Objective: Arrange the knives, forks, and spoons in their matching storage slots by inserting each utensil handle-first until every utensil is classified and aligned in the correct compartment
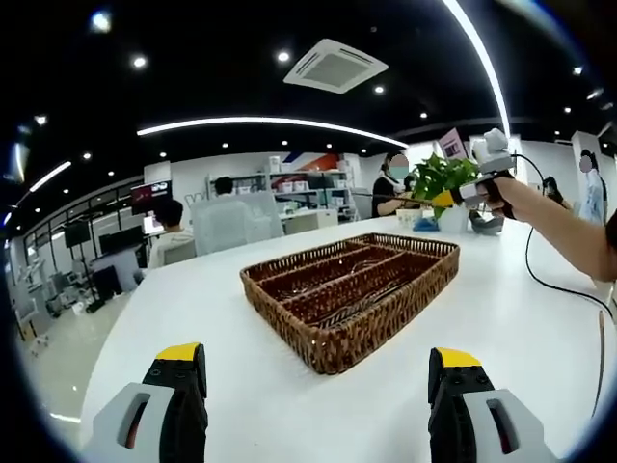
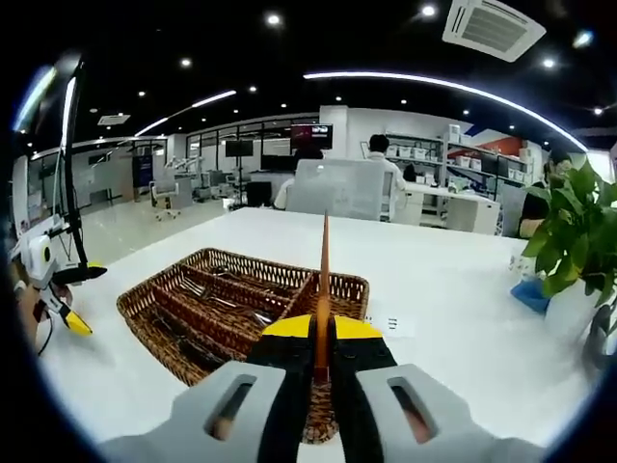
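Slim wooden handle pinched above woven basket.

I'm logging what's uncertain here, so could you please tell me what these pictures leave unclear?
- Right gripper view: the fingers hide the wooden handle's working end, so utensil type unknown.
- Both views: utensils in the wicker tray are too small to sort.
- Left gripper view: the tray's walls hide slot floors.

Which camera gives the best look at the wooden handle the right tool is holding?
The right gripper view: the wooden handle rises straight up between the shut jaws of the right tool. In the left gripper view that tool is far off, too small to show the handle.
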Demonstrator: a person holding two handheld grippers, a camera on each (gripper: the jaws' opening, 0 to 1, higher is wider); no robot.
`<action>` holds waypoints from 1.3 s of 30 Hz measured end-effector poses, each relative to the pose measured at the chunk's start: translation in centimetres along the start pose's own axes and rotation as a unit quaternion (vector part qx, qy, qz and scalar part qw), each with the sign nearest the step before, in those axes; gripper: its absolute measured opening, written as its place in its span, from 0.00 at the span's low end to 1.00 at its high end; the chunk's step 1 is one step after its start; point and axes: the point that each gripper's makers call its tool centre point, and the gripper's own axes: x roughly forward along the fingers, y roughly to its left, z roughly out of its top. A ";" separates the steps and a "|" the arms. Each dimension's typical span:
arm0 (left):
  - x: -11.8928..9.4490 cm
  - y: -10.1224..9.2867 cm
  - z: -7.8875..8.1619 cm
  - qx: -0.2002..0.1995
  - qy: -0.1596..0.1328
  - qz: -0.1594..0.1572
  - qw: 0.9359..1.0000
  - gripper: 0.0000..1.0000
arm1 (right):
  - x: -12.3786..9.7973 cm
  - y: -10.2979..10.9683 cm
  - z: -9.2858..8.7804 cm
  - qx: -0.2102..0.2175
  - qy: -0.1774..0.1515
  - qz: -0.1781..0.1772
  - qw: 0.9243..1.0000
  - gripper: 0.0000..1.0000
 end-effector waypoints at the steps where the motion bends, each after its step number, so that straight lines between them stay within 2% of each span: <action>1: 0.0 0.1 0.0 0.000 0.001 0.001 1.000 1.00 | -0.1 0.0 0.1 0.000 -0.001 -0.001 1.000 0.03; 7: -0.2 0.2 0.1 -0.002 -0.002 0.003 1.000 1.00 | 0.0 0.2 0.0 0.001 0.003 0.000 1.000 0.03; 20: -0.2 0.1 0.2 -0.004 -0.004 0.000 1.000 1.00 | 1.1 0.1 -3.3 0.000 0.037 -0.006 0.999 0.03; 29: -0.3 0.2 0.3 -0.004 -0.005 0.002 1.000 1.00 | 2.1 0.5 -6.0 -0.018 0.087 -0.004 0.996 0.03; 32: -0.3 0.1 0.4 -0.003 -0.005 0.001 1.000 1.00 | 2.2 0.6 -7.1 -0.021 0.116 -0.005 0.993 0.03; 39: -0.3 0.3 0.5 -0.003 -0.007 0.002 1.000 1.00 | 2.5 1.0 -7.8 -0.043 0.143 -0.005 0.989 0.03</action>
